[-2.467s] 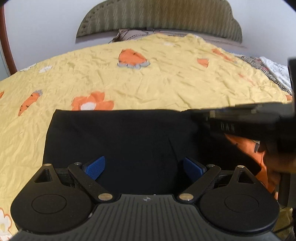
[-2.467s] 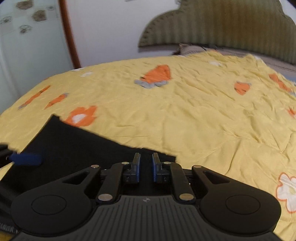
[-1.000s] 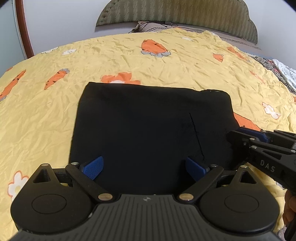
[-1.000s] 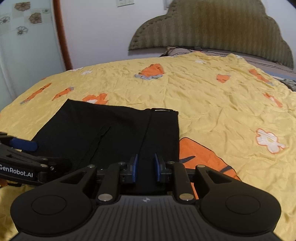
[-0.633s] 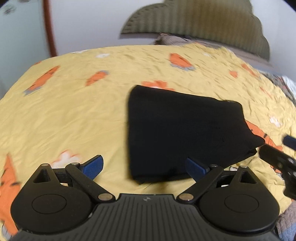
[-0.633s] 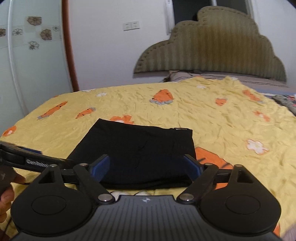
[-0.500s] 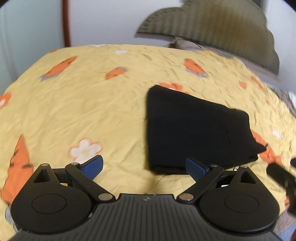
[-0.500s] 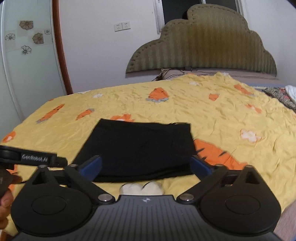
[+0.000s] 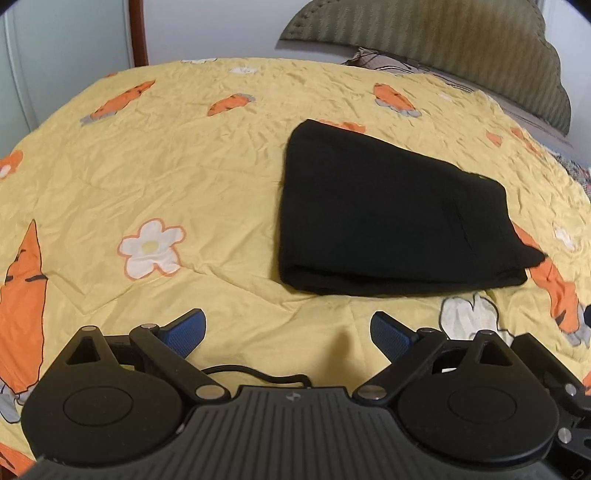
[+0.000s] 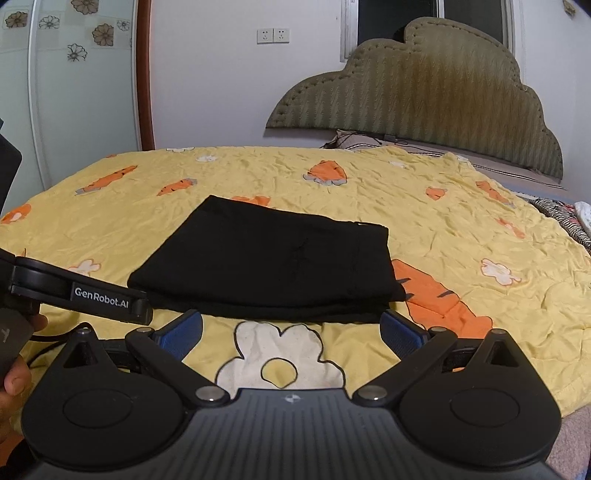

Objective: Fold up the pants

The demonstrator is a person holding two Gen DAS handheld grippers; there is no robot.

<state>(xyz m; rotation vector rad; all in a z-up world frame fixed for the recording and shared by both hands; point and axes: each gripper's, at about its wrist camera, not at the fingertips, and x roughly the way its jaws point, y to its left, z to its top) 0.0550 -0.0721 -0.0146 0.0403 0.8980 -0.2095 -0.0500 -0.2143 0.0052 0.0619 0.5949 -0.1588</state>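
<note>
And here are the black pants (image 10: 266, 258), folded into a compact rectangular stack and lying flat on the bed, on top of the yellow quilt (image 10: 443, 229) with its orange carrot and white flower print. In the right wrist view the stack sits near the middle of the bed, its layered near edge facing the camera, one corner resting over a big orange carrot (image 10: 439, 295). From the left wrist view the same pants (image 9: 388, 221) lie ahead and off to the right, with a white flower (image 9: 151, 247) well apart on their left.

The left hand-held gripper (image 9: 288, 328) hangs above bare quilt short of the stack, blue pads (image 9: 186, 328) spread wide, nothing between them. A thin black cable (image 9: 258, 374) curls on the quilt just in front of its body. The right hand-held gripper (image 10: 291, 332) is likewise spread wide and empty, hovering over a large white flower (image 10: 280, 354) just short of the pants' near edge; neither tool touches the cloth.

At the left edge of the right wrist view the left hand-held gripper shows up again side-on (its white "GenRobot.AI" lettering readable on the finger (image 10: 99, 297)), with the person's fingers (image 10: 14, 376) wrapped around its handle below.

Behind it all stands an olive, cloud-shaped headboard (image 10: 424, 96) against the white wall, a pair of wall sockets (image 10: 273, 36) to its left, and a pillow (image 10: 354, 142) tucked at the head of the bed.
</note>
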